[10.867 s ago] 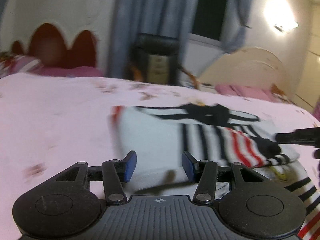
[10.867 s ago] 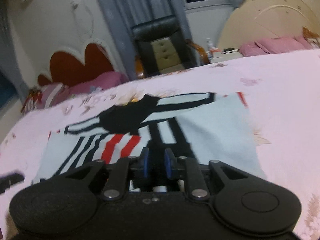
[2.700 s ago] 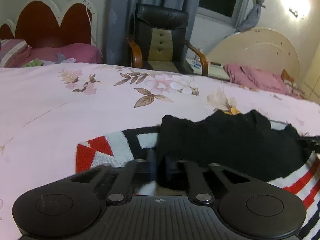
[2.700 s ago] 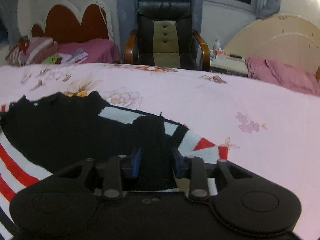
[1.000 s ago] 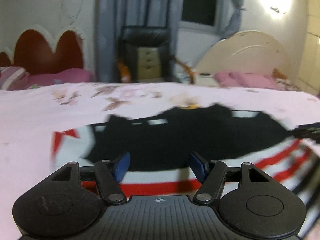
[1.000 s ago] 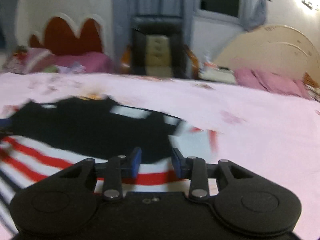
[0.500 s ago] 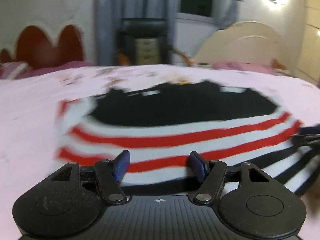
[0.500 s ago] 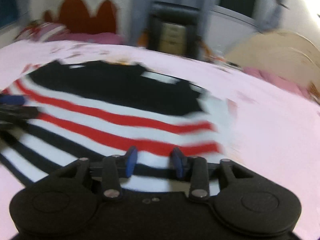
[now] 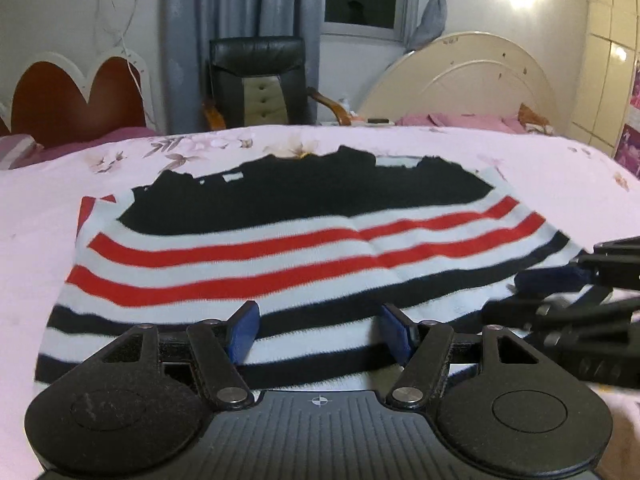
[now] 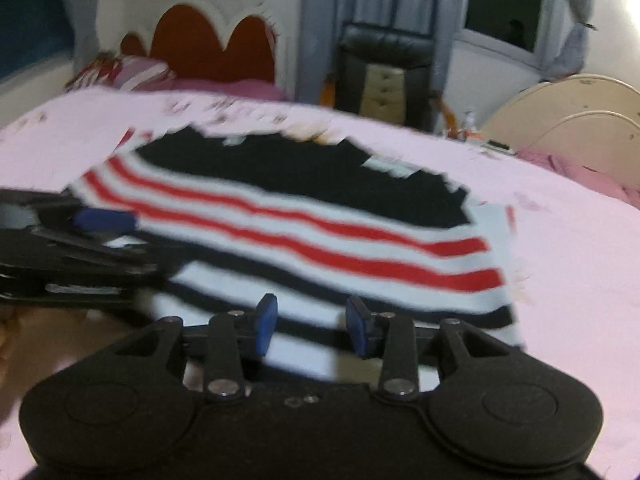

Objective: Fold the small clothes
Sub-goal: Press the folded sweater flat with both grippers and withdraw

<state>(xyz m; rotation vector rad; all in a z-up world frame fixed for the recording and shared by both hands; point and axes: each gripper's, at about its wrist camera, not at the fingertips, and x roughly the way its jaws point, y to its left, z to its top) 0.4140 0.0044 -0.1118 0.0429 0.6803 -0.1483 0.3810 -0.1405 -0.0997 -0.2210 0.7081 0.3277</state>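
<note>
A small striped sweater [image 9: 280, 256] lies flat on the pink bed, black at the far end, red, white and black stripes nearer me. It also shows in the right wrist view [image 10: 320, 240]. My left gripper [image 9: 318, 330] is open and empty over the sweater's near hem, left of centre. My right gripper [image 10: 312, 324] is open and empty over the near hem on the right. Each gripper shows at the edge of the other's view, the right one [image 9: 580, 292] and the left one [image 10: 80, 240].
The pink floral bedsheet [image 9: 560, 184] spreads around the sweater. A black office chair [image 9: 260, 84] stands behind the bed, with a red headboard [image 9: 72, 100] at left and a cream headboard [image 9: 460, 80] at right.
Both grippers let go of the sweater's far part and pulled back toward its near hem. The left jaws opened wide. More of the striped body now shows.
</note>
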